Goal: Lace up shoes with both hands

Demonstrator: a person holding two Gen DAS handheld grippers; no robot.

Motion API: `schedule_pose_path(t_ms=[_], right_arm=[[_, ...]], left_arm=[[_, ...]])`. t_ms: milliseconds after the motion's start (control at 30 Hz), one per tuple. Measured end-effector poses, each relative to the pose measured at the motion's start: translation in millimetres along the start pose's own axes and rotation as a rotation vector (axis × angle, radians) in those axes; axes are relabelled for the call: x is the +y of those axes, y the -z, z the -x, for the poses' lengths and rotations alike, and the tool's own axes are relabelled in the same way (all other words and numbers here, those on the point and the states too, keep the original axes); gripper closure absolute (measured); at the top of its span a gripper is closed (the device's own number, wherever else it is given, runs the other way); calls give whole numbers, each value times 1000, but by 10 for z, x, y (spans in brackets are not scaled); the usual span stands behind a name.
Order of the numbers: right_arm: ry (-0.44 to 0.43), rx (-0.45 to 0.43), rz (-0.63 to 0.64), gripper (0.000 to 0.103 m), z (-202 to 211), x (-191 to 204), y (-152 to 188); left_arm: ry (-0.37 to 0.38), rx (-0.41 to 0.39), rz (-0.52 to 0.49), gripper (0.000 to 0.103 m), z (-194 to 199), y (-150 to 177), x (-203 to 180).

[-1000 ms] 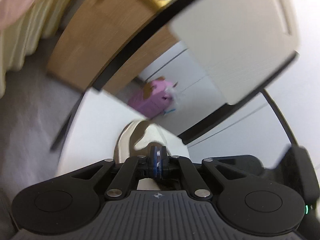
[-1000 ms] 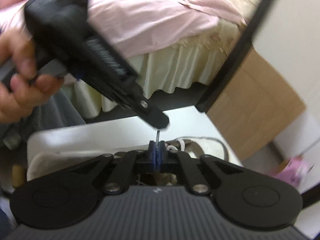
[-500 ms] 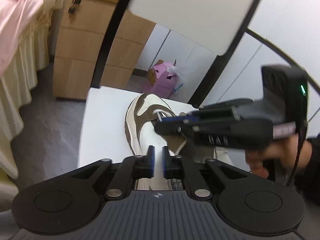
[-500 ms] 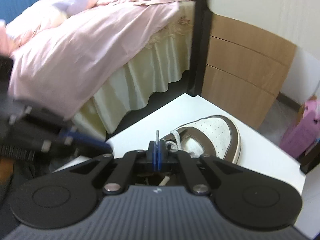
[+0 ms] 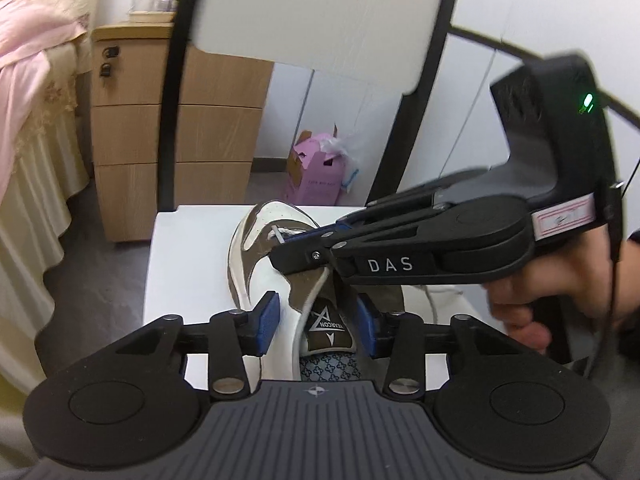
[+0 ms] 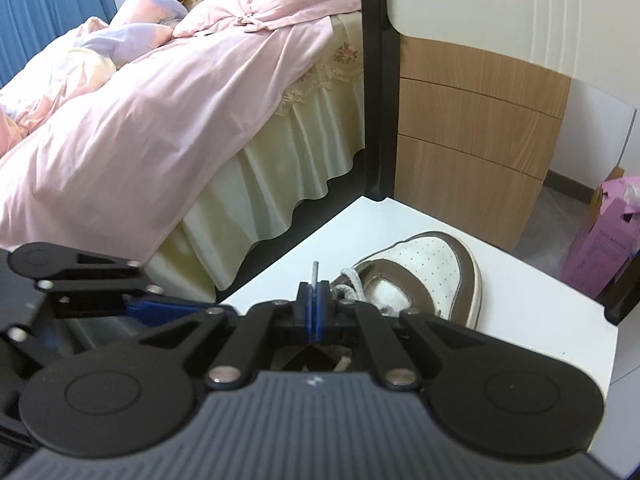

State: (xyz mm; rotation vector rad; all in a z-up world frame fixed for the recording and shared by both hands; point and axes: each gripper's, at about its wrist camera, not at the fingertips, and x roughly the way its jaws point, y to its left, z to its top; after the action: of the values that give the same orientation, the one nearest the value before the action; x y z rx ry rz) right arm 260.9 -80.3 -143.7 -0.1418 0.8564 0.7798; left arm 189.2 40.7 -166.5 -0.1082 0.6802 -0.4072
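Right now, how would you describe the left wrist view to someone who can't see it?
A brown-and-white shoe lies on a white table, its tongue between the open left claw. The shut right claw pinches the white lace above it.

Left wrist camera peers close along its own fingers, downward over the sneaker [image 5: 276, 264] from its heel end toward the chair back. Right wrist camera looks down from the other side, facing the bed [image 6: 168, 92]. Both catch the sneaker, white seat [image 5: 188, 264] and wooden drawers [image 5: 168, 132].
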Motion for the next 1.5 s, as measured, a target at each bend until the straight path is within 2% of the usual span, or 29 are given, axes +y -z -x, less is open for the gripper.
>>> schedule_pose_path(t_ms=[67, 233, 433, 567, 733, 867, 1000, 1067, 1100, 1133, 1200, 1333, 1433, 1467, 1500], right_arm=[[16, -1, 21, 100, 8, 15, 16], [39, -27, 23, 100, 90, 33, -14], [47, -108, 19, 101, 275, 93, -181], [3, -202, 10, 102, 433, 178, -445], [-34, -244, 85, 102, 530, 380, -918], [-21, -216, 132, 102, 521, 374, -972], [-12, -165, 72, 99, 524, 168, -791], [-6, -139, 49, 97, 542, 75, -675], [5, -121, 39, 89, 542, 37, -618], [8, -101, 29, 73, 536, -5, -559], [6, -64, 17, 60, 513, -62, -445], [-6, -2, 31, 60, 393, -54, -260], [3, 35, 82, 63, 251, 26, -156], [9, 46, 104, 67, 201, 59, -125], [7, 44, 112, 89, 178, 75, -108]], left_arm=[[-16, 14, -48, 69, -46, -4, -42], [31, 34, -46, 78, -92, -6, 25], [99, 46, -74, 79, -142, 8, 16], [124, 59, -113, 79, -199, 32, -82], [136, 44, -76, 78, -203, 25, -68], [121, 17, -54, 75, -143, 25, -54], [74, 23, -34, 57, -60, 52, -40], [67, 17, -34, 56, 1, 60, -51], [68, 15, -37, 56, 16, 62, -60], [71, 13, -38, 56, 20, 57, -53], [71, 14, -41, 57, 16, 56, -46], [73, 34, -9, 60, -68, 41, -10], [92, 44, -16, 68, -110, 44, -33], [87, 42, -39, 68, -113, 52, -62], [81, 40, -62, 69, -116, 59, -92]])
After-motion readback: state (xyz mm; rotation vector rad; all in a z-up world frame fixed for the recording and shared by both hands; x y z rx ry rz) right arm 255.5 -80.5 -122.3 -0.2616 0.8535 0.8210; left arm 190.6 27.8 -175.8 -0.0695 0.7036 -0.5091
